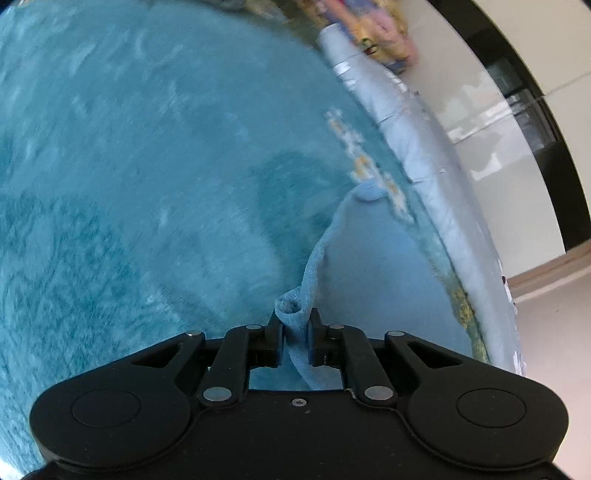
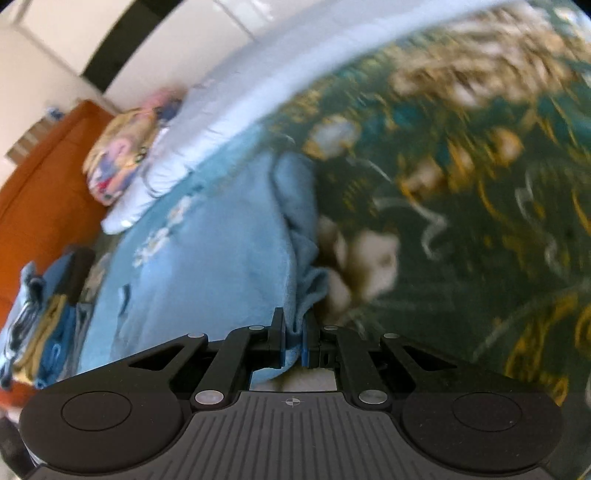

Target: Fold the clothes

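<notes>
Left wrist view: left tool, its black fingers closed almost together on a rolled edge of the light blue fleece garment, which runs up and to the right from the grip and drapes over a teal plush blanket on the bed. A pale blue quilted bed edge curves along the blanket's right border, with a blurred multicoloured pillow at its far end. A glossy light floor lies beyond the bed.

Right wrist view: right tool, narrowly closed with a bunched fold of the same light blue fleece garment pinched between its blue-lined pads. The garment spreads up and to the left from the grip. To its right lies a dark green floral-patterned bedspread, heavily motion-blurred. A white pillow and the multicoloured pillow rest near an orange headboard. A stack of folded clothes sits at the lower left, near the garment's left edge.
</notes>
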A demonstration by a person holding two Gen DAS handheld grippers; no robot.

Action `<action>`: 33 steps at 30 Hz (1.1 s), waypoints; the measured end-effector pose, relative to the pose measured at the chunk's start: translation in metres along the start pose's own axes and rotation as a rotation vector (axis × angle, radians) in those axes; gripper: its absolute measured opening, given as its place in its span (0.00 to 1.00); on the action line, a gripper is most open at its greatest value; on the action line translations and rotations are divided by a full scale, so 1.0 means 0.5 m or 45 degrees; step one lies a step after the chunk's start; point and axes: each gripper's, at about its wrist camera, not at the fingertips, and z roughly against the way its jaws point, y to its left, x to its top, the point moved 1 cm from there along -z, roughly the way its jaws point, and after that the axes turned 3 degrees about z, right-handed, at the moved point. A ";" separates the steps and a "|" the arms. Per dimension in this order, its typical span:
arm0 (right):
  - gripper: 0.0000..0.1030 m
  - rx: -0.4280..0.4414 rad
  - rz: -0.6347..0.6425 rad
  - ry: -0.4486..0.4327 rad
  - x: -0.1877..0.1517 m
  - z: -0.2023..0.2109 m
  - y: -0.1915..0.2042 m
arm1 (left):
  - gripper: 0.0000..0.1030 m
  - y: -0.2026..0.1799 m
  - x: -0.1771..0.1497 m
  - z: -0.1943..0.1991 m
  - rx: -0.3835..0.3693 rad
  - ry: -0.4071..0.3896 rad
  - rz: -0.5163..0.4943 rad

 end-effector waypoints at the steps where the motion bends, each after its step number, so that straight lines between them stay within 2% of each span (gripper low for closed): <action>1: 0.06 -0.008 0.007 0.001 0.000 -0.004 0.001 | 0.15 -0.005 0.001 0.000 0.009 -0.011 -0.032; 5: 0.09 -0.031 0.030 0.009 0.011 -0.004 0.010 | 0.15 -0.028 0.002 -0.002 0.038 -0.020 -0.149; 7: 0.10 -0.037 0.053 0.000 0.018 0.012 0.017 | 0.21 -0.032 0.003 0.009 0.038 -0.010 -0.193; 9: 0.12 -0.046 0.121 -0.037 0.027 0.034 0.020 | 0.36 -0.031 0.010 0.029 0.008 -0.017 -0.241; 11: 0.24 -0.066 0.194 -0.094 0.045 0.056 0.022 | 0.41 -0.031 0.022 0.048 0.008 -0.057 -0.295; 13: 0.31 -0.070 0.259 -0.128 0.070 0.059 0.023 | 0.43 -0.036 0.050 0.050 0.023 -0.071 -0.286; 16: 0.31 -0.036 0.326 -0.138 0.116 0.032 0.037 | 0.47 -0.066 0.092 0.032 -0.007 -0.071 -0.286; 18: 0.32 -0.016 0.351 -0.121 0.146 -0.001 0.051 | 0.56 -0.092 0.110 0.007 -0.022 -0.067 -0.348; 20: 0.32 0.002 0.388 -0.088 0.175 -0.038 0.067 | 0.56 -0.119 0.127 -0.020 -0.037 -0.057 -0.412; 25: 0.35 -0.016 0.450 -0.021 0.220 -0.123 0.095 | 0.56 -0.160 0.145 -0.110 -0.004 0.076 -0.551; 28: 0.34 -0.045 0.447 0.018 0.233 -0.166 0.089 | 0.56 -0.172 0.149 -0.150 -0.010 0.115 -0.617; 33: 0.32 -0.032 0.442 0.082 0.238 -0.206 0.077 | 0.54 -0.176 0.154 -0.201 0.051 0.133 -0.696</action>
